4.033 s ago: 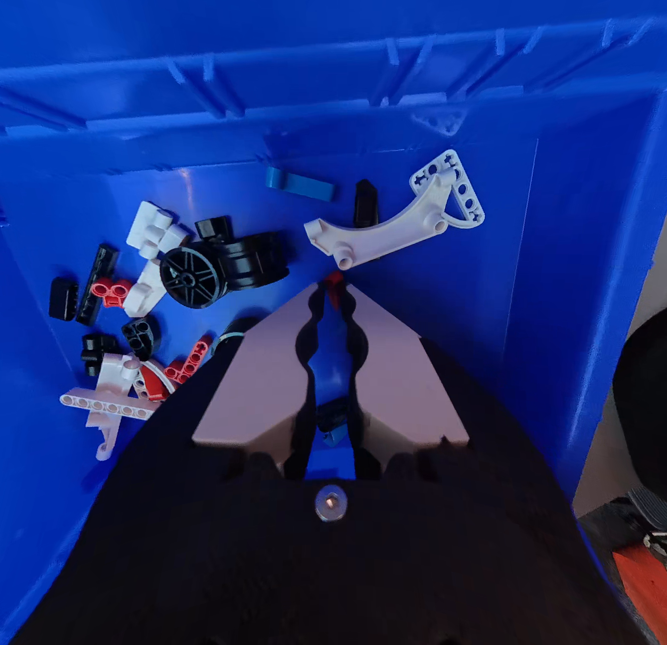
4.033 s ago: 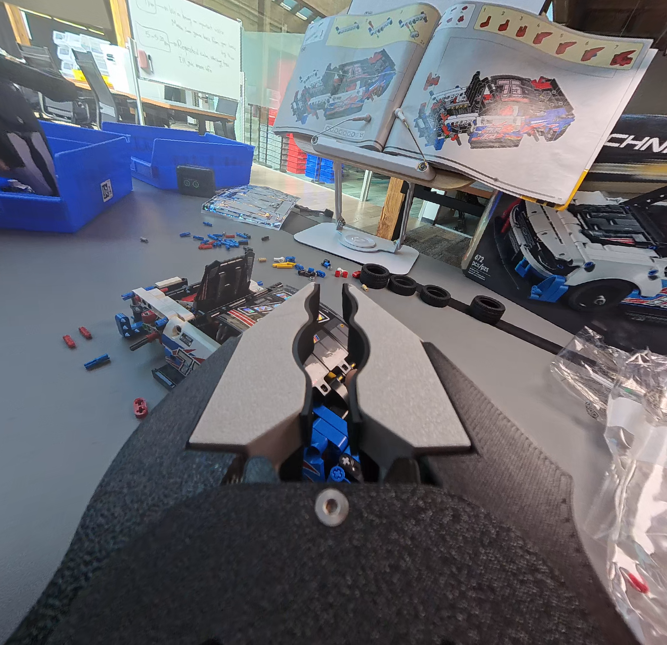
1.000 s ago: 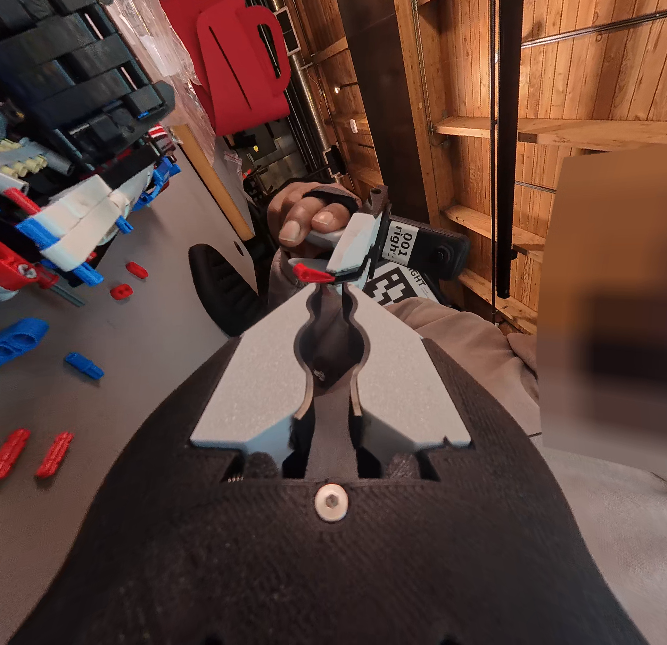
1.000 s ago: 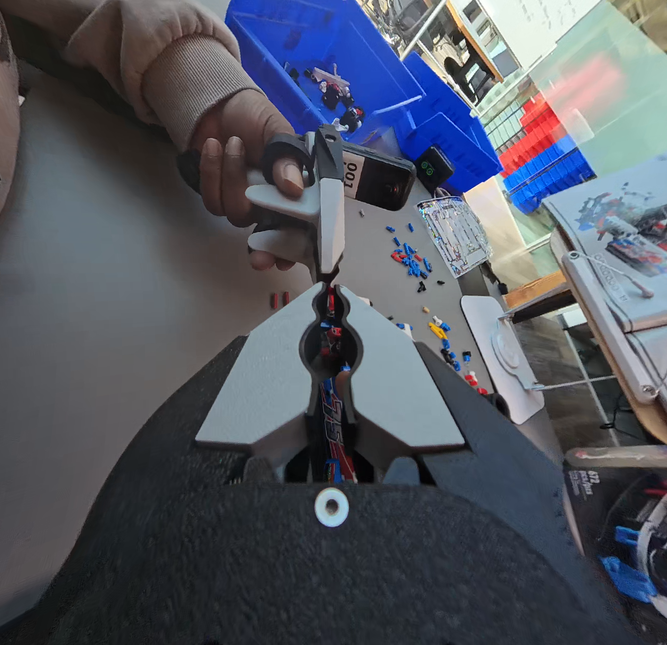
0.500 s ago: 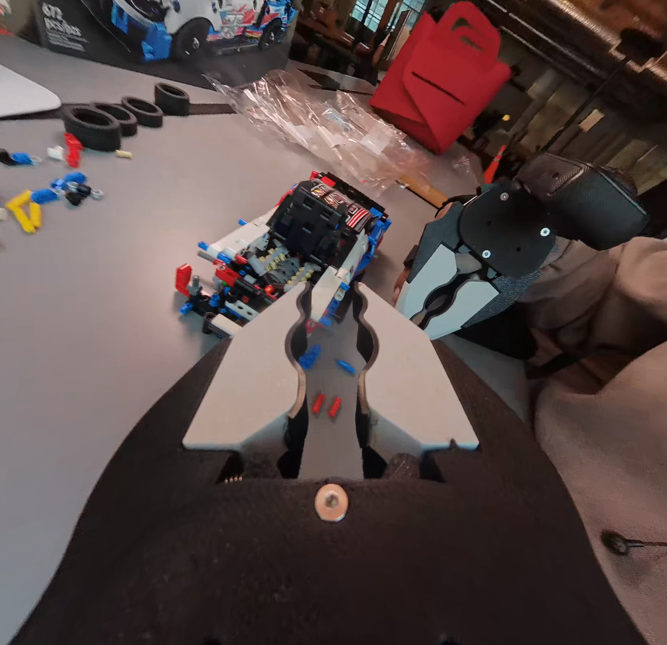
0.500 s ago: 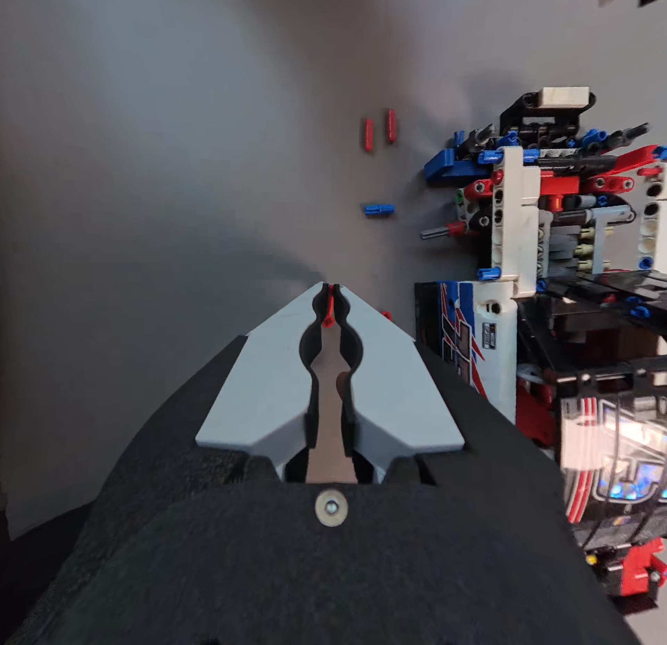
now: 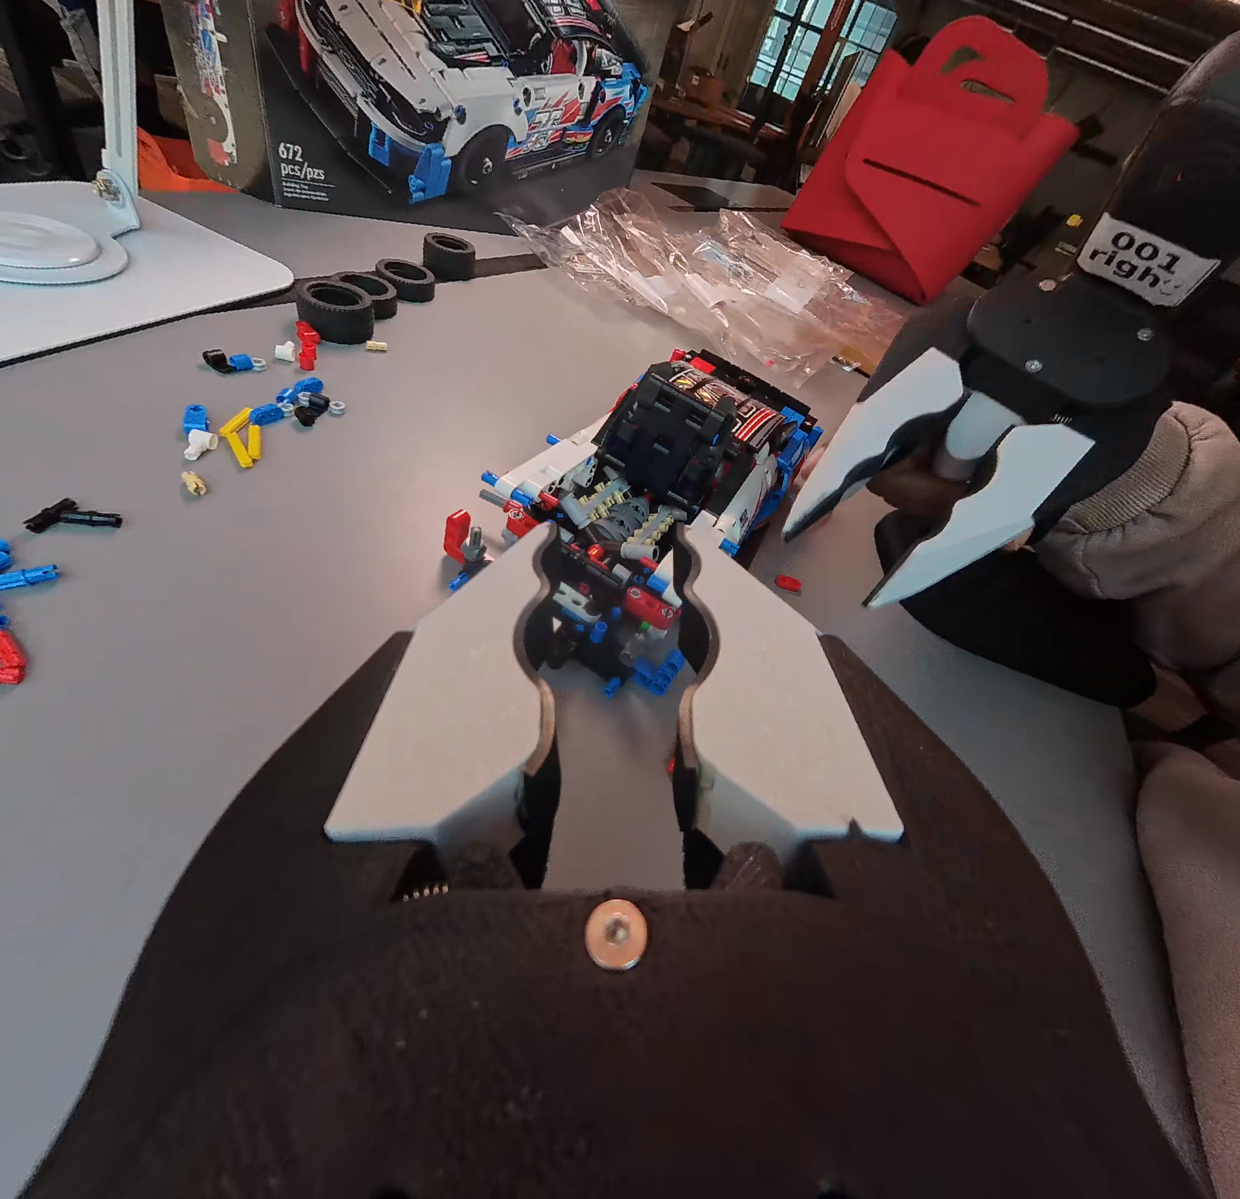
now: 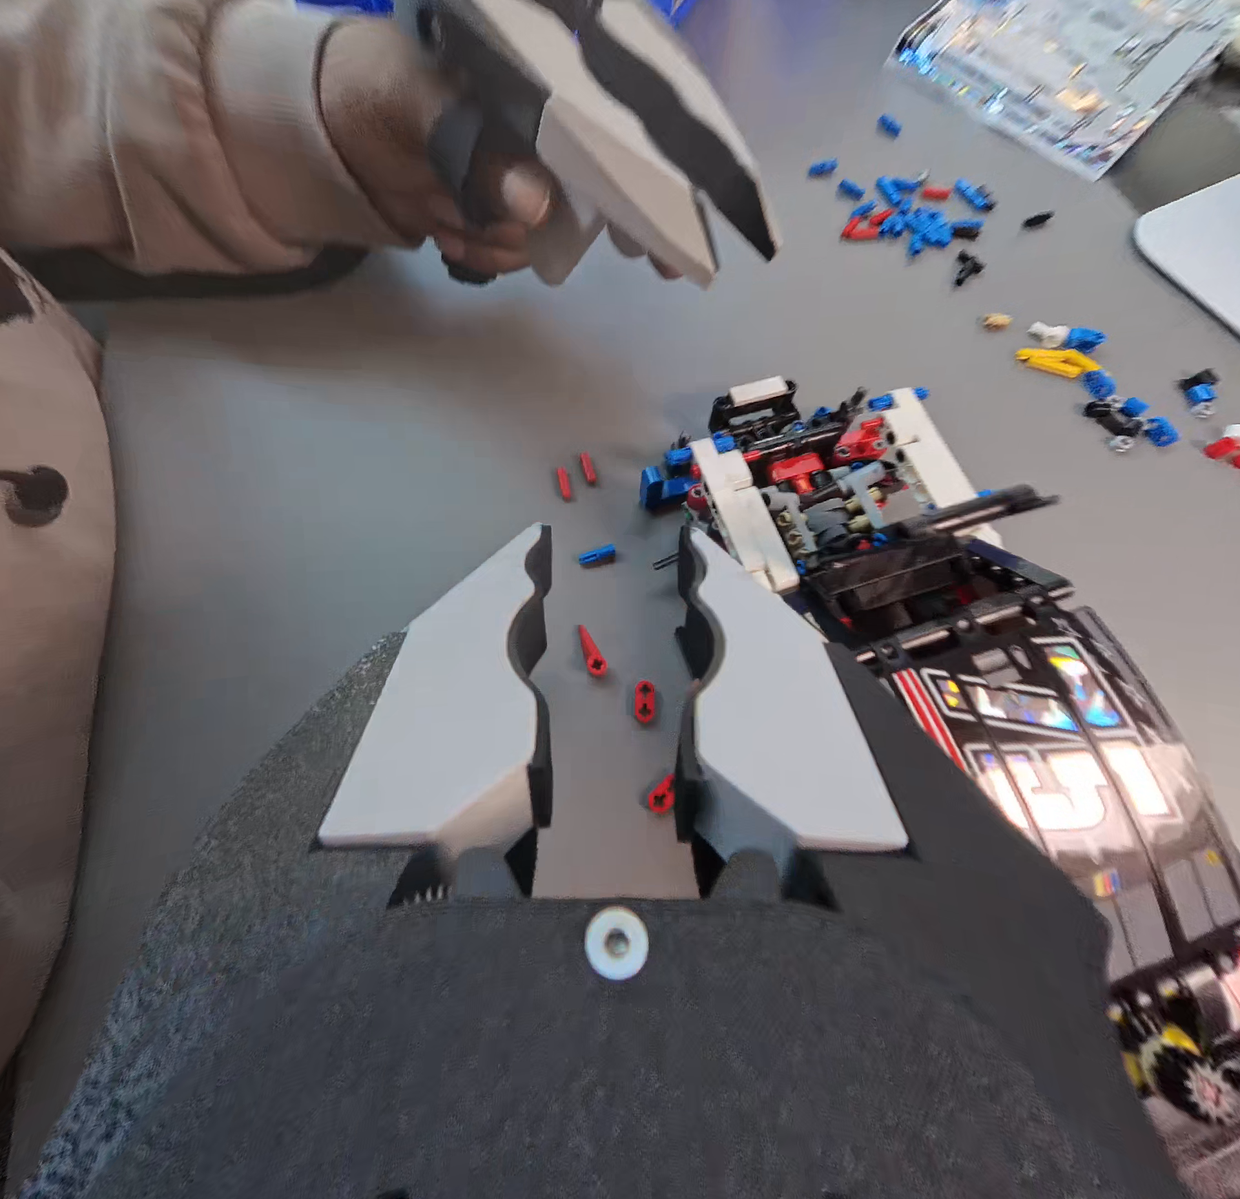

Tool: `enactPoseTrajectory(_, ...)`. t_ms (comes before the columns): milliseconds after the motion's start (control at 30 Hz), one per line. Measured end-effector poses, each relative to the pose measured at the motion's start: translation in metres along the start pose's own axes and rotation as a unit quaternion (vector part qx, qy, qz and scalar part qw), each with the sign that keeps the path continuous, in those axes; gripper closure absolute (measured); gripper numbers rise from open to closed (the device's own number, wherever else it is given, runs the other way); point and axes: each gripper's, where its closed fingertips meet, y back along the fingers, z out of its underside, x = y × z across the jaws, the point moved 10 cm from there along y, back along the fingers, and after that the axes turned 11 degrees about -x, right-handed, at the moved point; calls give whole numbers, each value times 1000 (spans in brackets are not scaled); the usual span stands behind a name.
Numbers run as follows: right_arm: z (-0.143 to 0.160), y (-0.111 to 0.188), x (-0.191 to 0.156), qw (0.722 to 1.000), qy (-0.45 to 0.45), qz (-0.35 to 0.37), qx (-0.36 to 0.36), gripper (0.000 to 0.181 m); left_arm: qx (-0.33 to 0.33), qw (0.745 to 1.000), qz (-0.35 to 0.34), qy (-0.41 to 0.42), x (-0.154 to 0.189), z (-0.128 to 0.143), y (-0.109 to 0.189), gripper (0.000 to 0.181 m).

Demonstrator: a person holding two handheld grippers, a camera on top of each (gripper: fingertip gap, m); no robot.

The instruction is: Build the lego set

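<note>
While both grippers gape empty, the half-built car shows white sides, black roof, exposed engine.

I see a matt, smooth grey table under glossy plastic lego car panels. My left gripper has matt grey fingers on rough black housing. Crinkled clear plastic bags shine beside a red felt-like bag.
</note>
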Motion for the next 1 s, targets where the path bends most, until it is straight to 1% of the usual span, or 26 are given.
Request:
enactPoseTrajectory(33, 2, 7, 3, 999, -17, 11, 31, 140, -1, 1000, -4, -1, -1, 0, 0, 148)
enactPoseTrajectory(100, 7, 20, 8, 995, -45, 31, 89, 132, 2, 1000, -10, -4, -2, 0, 1, 146)
enactPoseTrajectory(167, 15, 32, 13, 986, -72, 59, 138, 129, 5, 1000, -18, -11, -2, -1, 2, 145)
enactPoseTrajectory(233, 25, 41, 17, 974, -87, 92, 187, 131, 11, 999, -28, -25, -3, -4, 6, 144)
enactPoseTrajectory(300, 34, 50, 19, 961, -90, 125, 230, 138, 25, 999, -33, -32, -5, -8, 15, 147)
enactPoseTrajectory(367, 42, 58, 22, 949, -90, 153, 261, 146, 33, 997, -57, -43, -11, -13, 29, 148)
enactPoseTrajectory(433, 47, 63, 25, 940, -95, 175, 276, 150, 47, 993, -95, -57, -19, -18, 48, 151)
enactPoseTrajectory(500, 51, 65, 29, 936, -101, 184, 284, 154, 67, 989, -118, -63, -24, -23, 71, 159)
enactPoseTrajectory(567, 53, 65, 31, 933, -103, 183, 293, 157, 90, 986, -125, -66, -27, -29, 94, 155)
enactPoseTrajectory(633, 54, 64, 31, 934, -102, 181, 292, 158, 118, 981, -142, -63, -27, -33, 116, 134)
enactPoseTrajectory(700, 54, 63, 31, 935, -96, 183, 289, 159, 136, 974, -175, -55, -26, -35, 135, 102)
enactPoseTrajectory(767, 56, 63, 31, 936, -95, 184, 285, 160, 124, 965, -224, -61, -26, -34, 151, 85)
enactPoseTrajectory(800, 57, 63, 31, 936, -95, 184, 286, 160, 115, 960, -248, -66, -27, -32, 159, 82)
enactPoseTrajectory(833, 58, 63, 31, 935, -96, 183, 287, 160, 106, 956, -266, -67, -28, -31, 169, 81)
enactPoseTrajectory(867, 58, 63, 31, 935, -99, 182, 288, 160, 103, 951, -283, -68, -30, -31, 179, 85)
enactPoseTrajectory(933, 58, 64, 32, 933, -104, 179, 295, 161, 94, 943, -313, -68, -36, -29, 202, 98)
enactPoseTrajectory(1000, 58, 64, 32, 932, -107, 173, 300, 161, 68, 935, -341, -69, -44, -27, 223, 109)
